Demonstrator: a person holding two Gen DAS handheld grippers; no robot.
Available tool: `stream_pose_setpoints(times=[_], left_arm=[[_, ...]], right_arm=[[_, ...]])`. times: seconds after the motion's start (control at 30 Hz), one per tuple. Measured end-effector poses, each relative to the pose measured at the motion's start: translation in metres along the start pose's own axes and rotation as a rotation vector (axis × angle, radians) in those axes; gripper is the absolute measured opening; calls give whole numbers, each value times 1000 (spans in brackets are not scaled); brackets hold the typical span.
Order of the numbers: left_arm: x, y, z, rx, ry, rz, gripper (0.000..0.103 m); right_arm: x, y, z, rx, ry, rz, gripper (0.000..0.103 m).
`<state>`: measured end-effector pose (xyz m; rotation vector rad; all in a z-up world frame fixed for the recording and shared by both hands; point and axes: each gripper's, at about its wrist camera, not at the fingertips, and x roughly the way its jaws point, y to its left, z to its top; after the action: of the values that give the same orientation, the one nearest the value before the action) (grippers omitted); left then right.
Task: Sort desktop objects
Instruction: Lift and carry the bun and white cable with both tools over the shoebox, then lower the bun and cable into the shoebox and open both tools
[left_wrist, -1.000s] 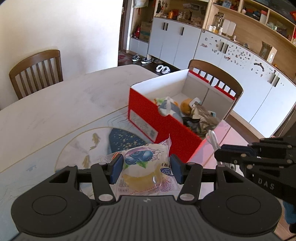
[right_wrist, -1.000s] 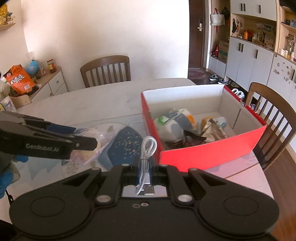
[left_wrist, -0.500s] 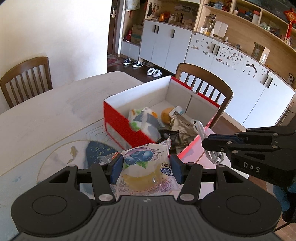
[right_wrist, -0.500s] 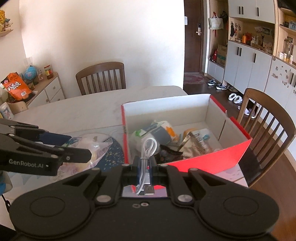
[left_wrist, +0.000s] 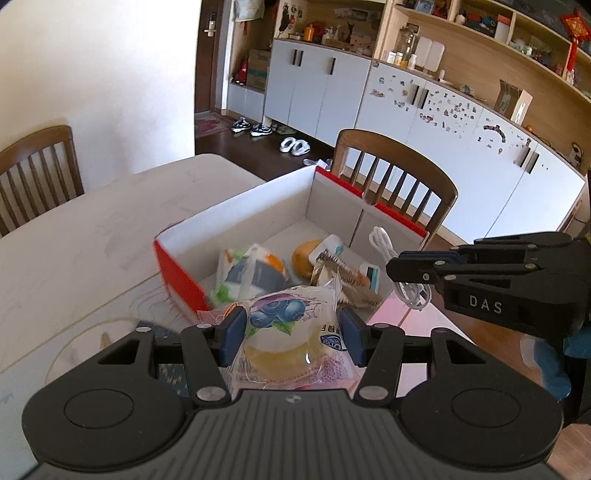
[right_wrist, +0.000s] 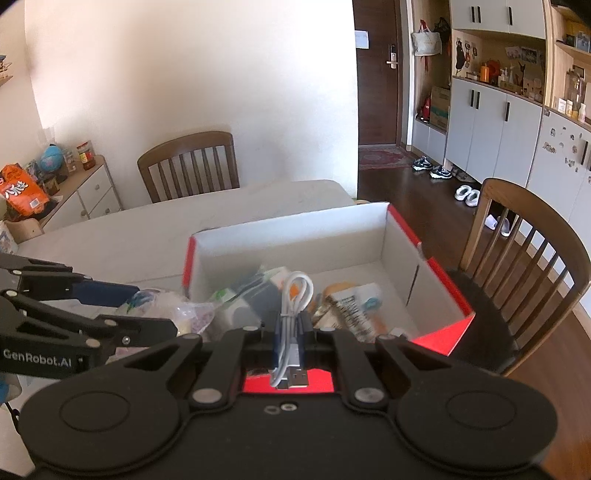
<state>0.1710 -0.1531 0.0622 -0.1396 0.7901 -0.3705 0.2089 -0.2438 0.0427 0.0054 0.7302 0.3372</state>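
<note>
We note both wrist views look forward and downward, close over the red box (left_wrist: 177, 273) on the table (right_wrist: 122, 236); both share it, and each shows the other gripper.

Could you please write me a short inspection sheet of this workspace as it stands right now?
Surface: pale table with a printed mat at the near edge.
Job's things: red box open, holding several snack packets; blueberry snack packet and white USB cable both held over its near side.
Clutter: nothing seen on the table outside the box.
Grippers: left gripper shut on the blueberry snack packet; right gripper shut on the white USB cable.
Cables: only the held one, bundled.
Surroundings: wooden chairs, white cabinets, shoes on the floor.
</note>
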Motion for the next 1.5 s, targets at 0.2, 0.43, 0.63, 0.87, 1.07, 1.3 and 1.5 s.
stream_pose_setpoints(times=[0.2, 0.43, 0.63, 0.87, 1.07, 1.3, 1.5], left_arm=[[23, -7, 18, 21, 15, 0, 54], [48, -12, 32, 49, 35, 13, 54], [72, -15, 42, 91, 66, 18, 54], [98, -16, 45, 151, 116, 55, 55], [118, -18, 46, 198, 159, 81, 55], [134, -21, 41, 264, 194, 105, 55], [144, -27, 39, 315, 213, 116, 56]], right_arm=[[16, -22, 12, -3, 7, -6, 8], [38, -43, 20, -19, 36, -11, 8], [58, -53, 26, -20, 58, -5, 8], [79, -66, 25, -8, 94, -2, 8], [98, -74, 22, 9, 129, -2, 8], [111, -77, 15, 6, 174, 7, 8], [118, -74, 9, -4, 205, 24, 8]])
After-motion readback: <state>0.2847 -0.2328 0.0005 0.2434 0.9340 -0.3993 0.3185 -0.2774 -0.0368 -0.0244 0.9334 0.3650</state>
